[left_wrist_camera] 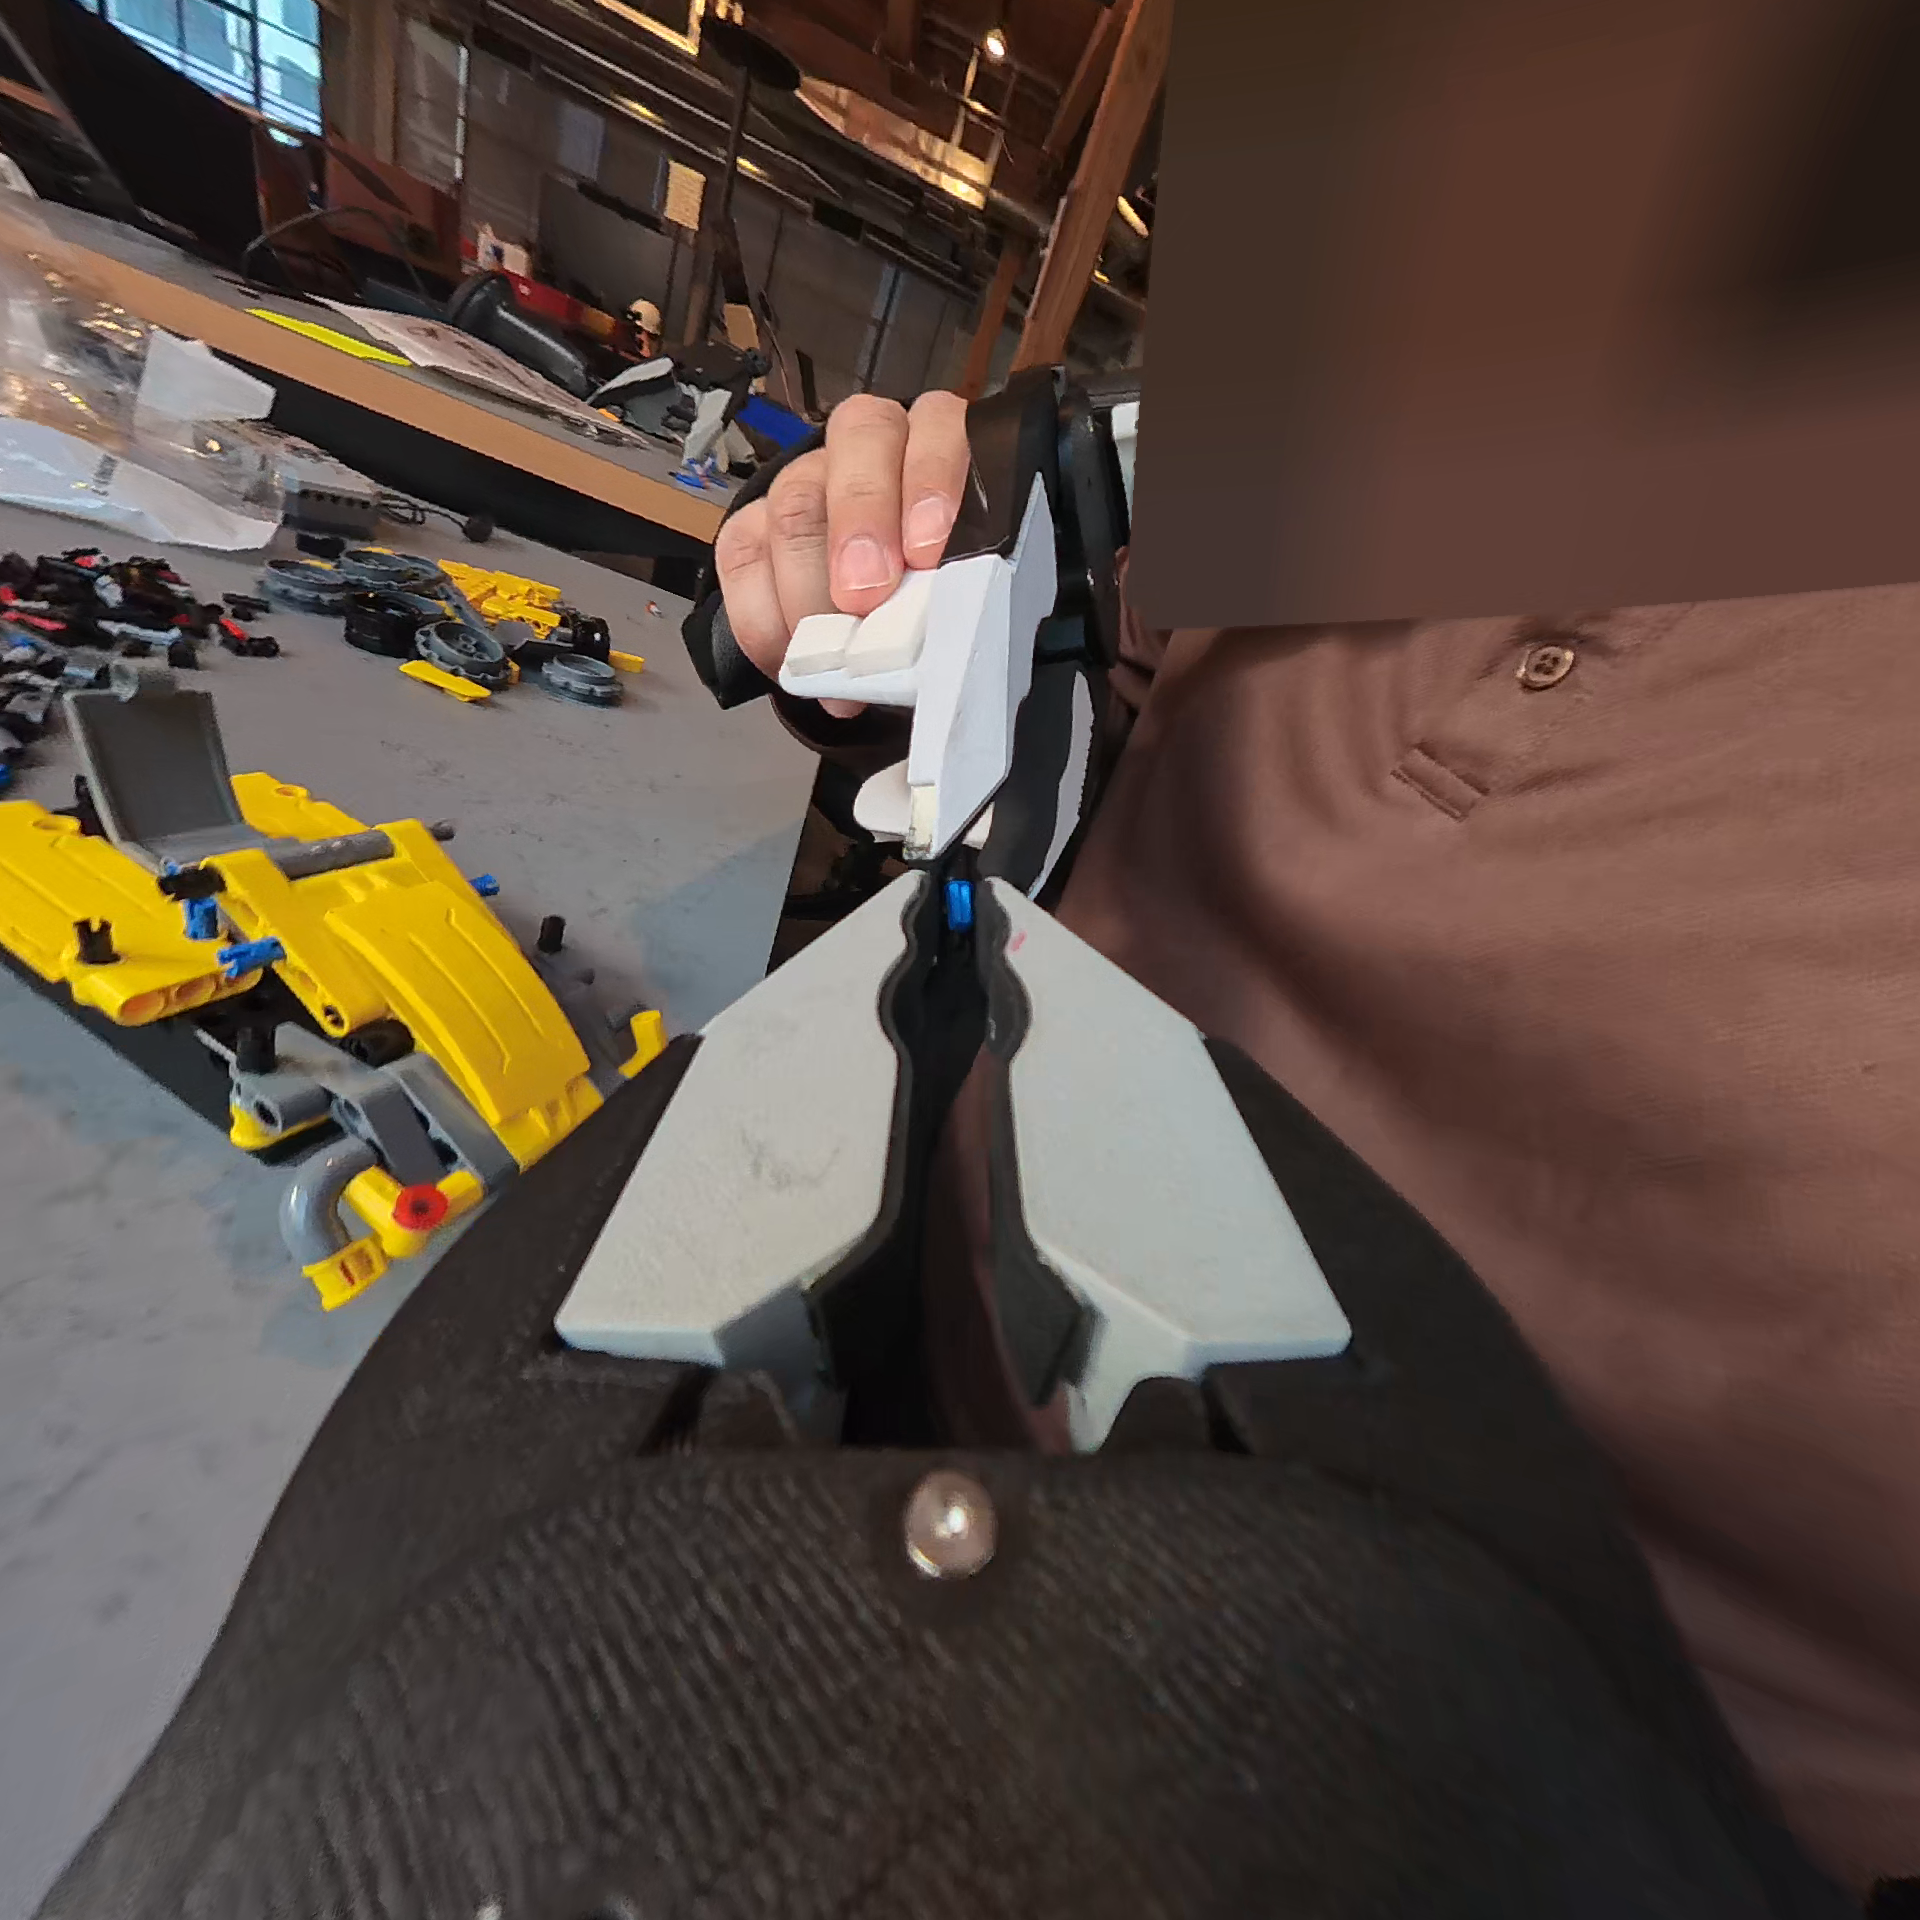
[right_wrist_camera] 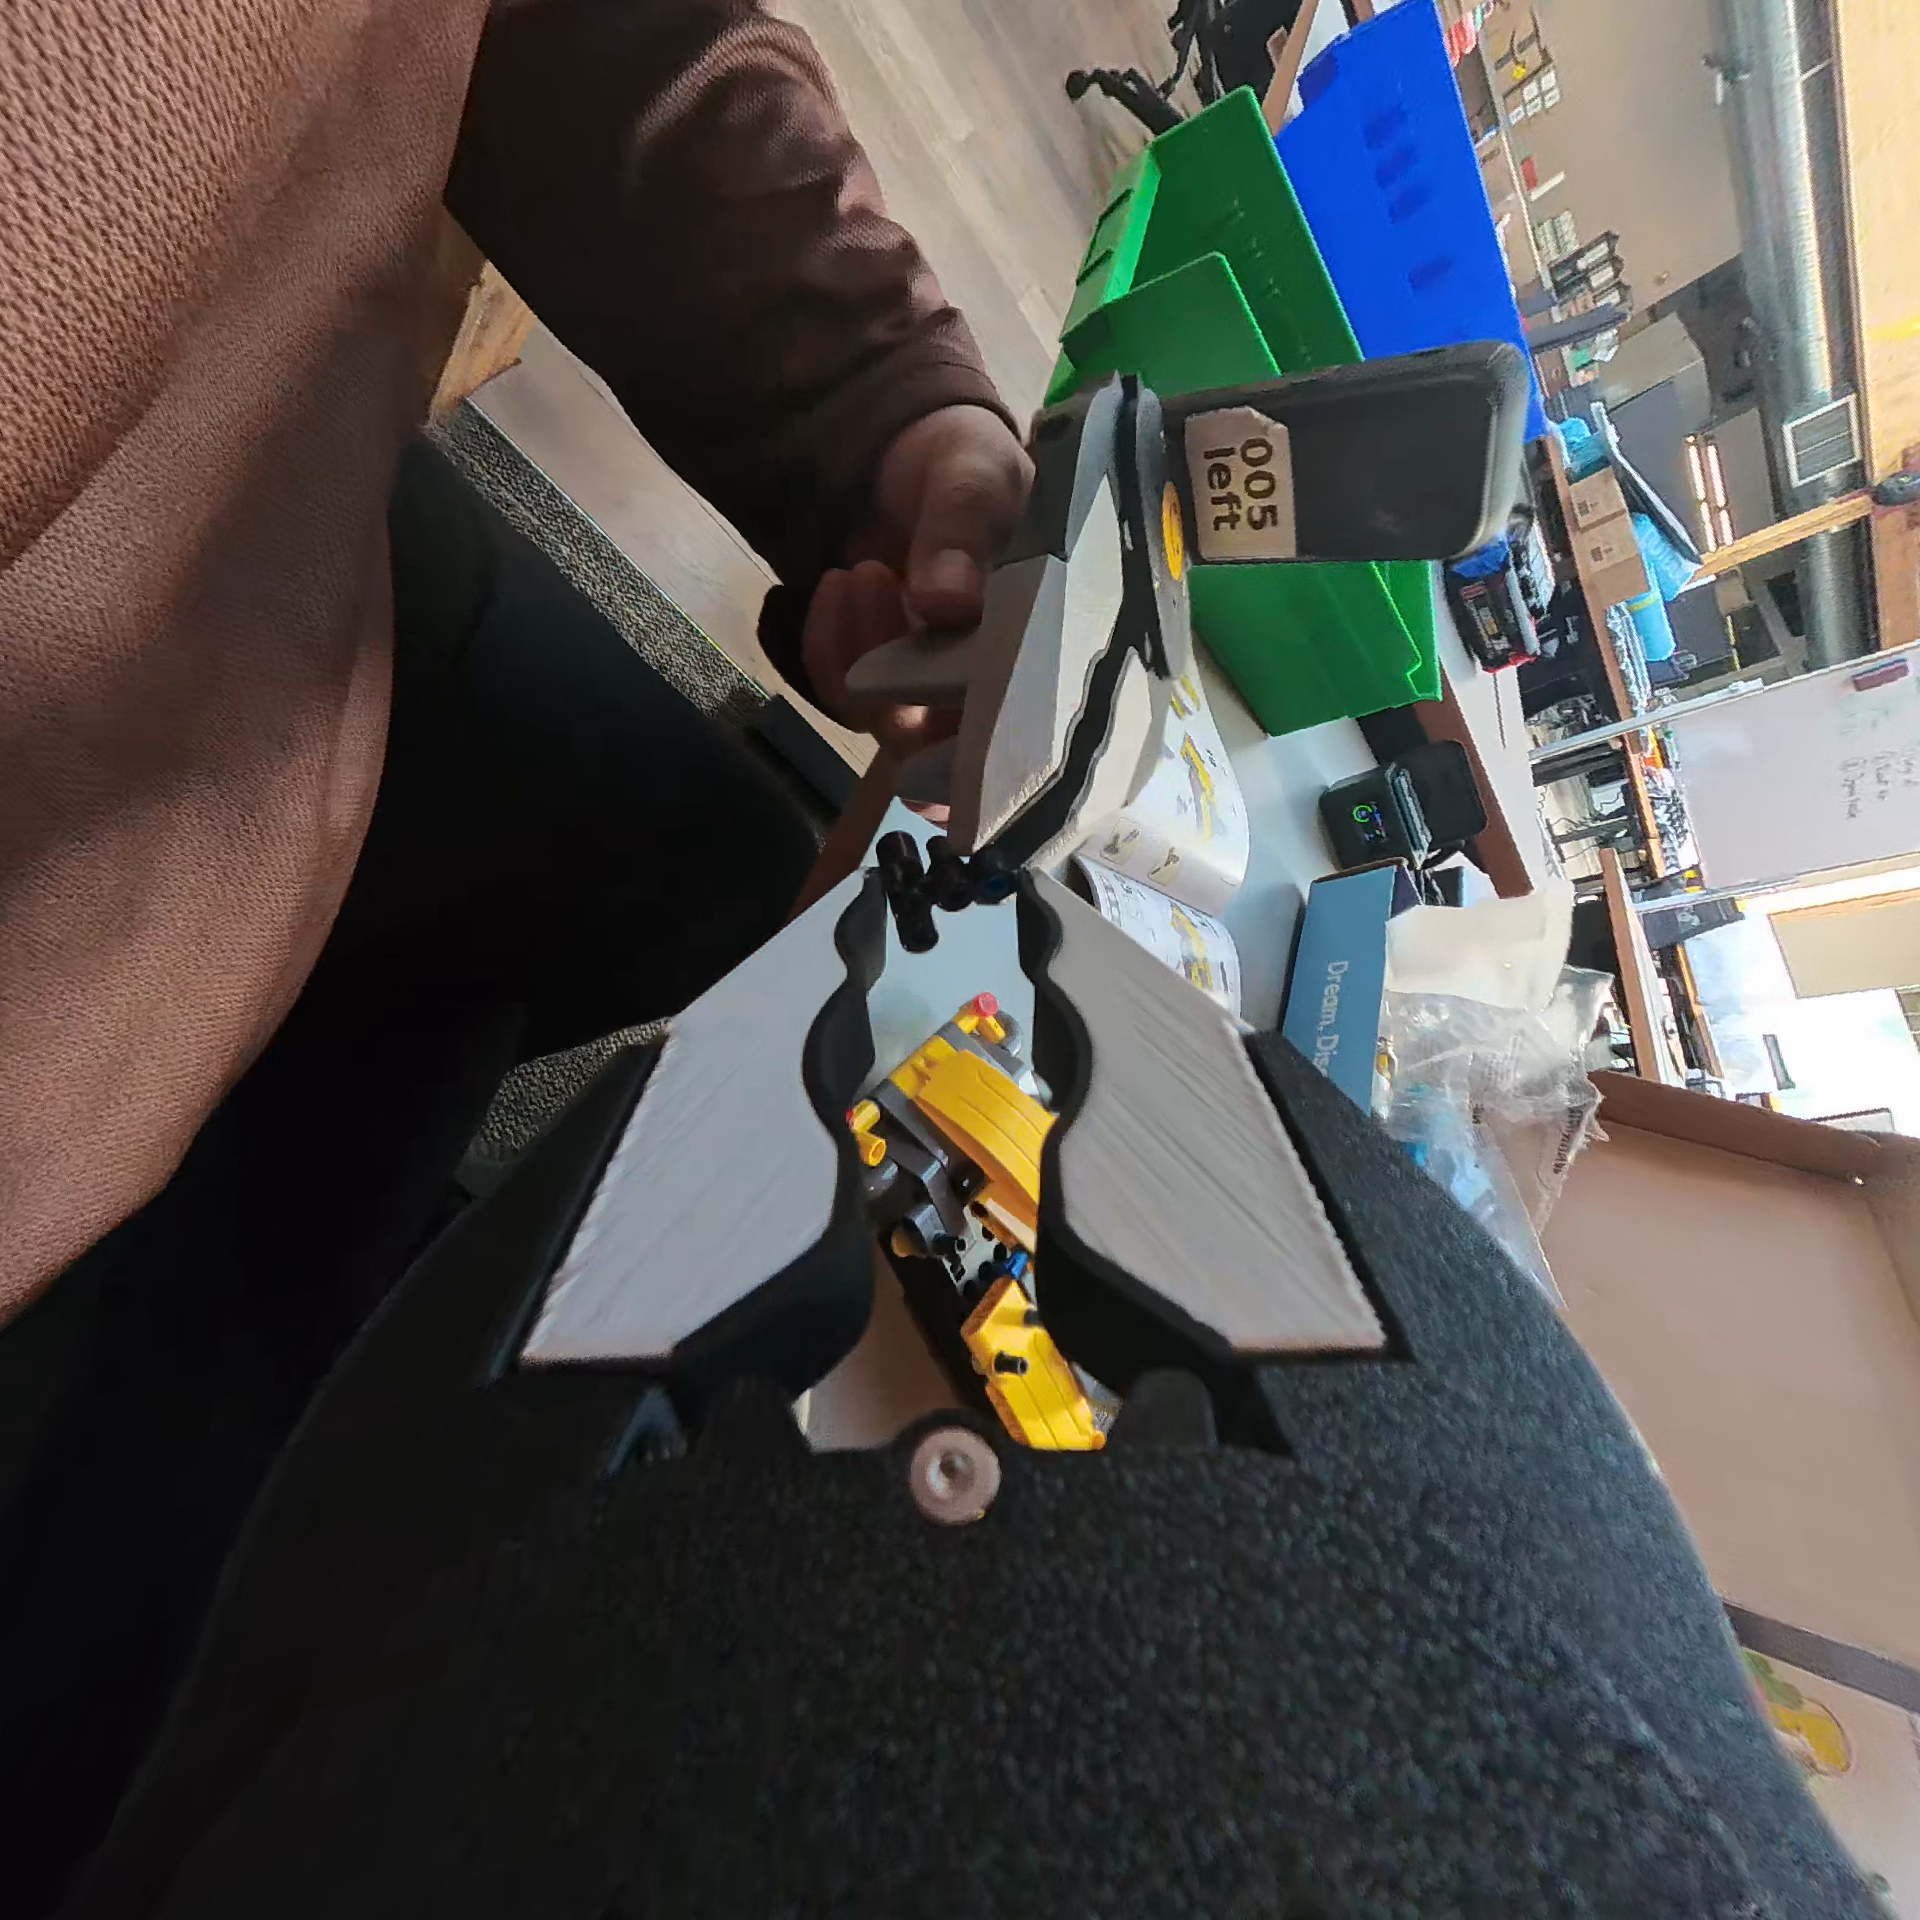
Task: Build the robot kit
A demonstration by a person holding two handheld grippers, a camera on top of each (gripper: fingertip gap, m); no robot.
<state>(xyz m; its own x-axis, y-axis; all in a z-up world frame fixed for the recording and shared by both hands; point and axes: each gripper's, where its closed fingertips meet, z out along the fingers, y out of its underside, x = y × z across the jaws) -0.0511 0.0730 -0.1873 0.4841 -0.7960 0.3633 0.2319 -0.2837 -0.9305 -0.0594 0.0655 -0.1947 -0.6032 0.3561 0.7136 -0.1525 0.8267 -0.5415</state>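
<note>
My left gripper (left_wrist_camera: 951, 899) is shut on a small black connector with a blue pin (left_wrist_camera: 957, 906), held in the air in front of a person's brown shirt (left_wrist_camera: 1455, 1039). My right gripper (right_wrist_camera: 951, 894) is open, and its tips stand on either side of the same black connector (right_wrist_camera: 914, 883). In the left wrist view the right gripper (left_wrist_camera: 925, 842) comes down from above onto the left tips, held by a hand (left_wrist_camera: 831, 540). In the right wrist view the left gripper (right_wrist_camera: 992, 847) meets the connector from above. A half-built yellow model vehicle (left_wrist_camera: 364, 987) lies on the grey table (left_wrist_camera: 156, 1351) below; it also shows between the right fingers (right_wrist_camera: 987, 1143).
Loose yellow, black and grey parts and wheels (left_wrist_camera: 447, 623) lie at the back of the table beside clear bags (left_wrist_camera: 104, 343). An open instruction booklet (right_wrist_camera: 1174, 883), green bins (right_wrist_camera: 1247, 416), a blue bin (right_wrist_camera: 1403, 208) and a cardboard box (right_wrist_camera: 1714, 1351) stand around. The table edge (left_wrist_camera: 790, 831) runs near the person. Both grippers' tips are close together, under 4 cm apart.
</note>
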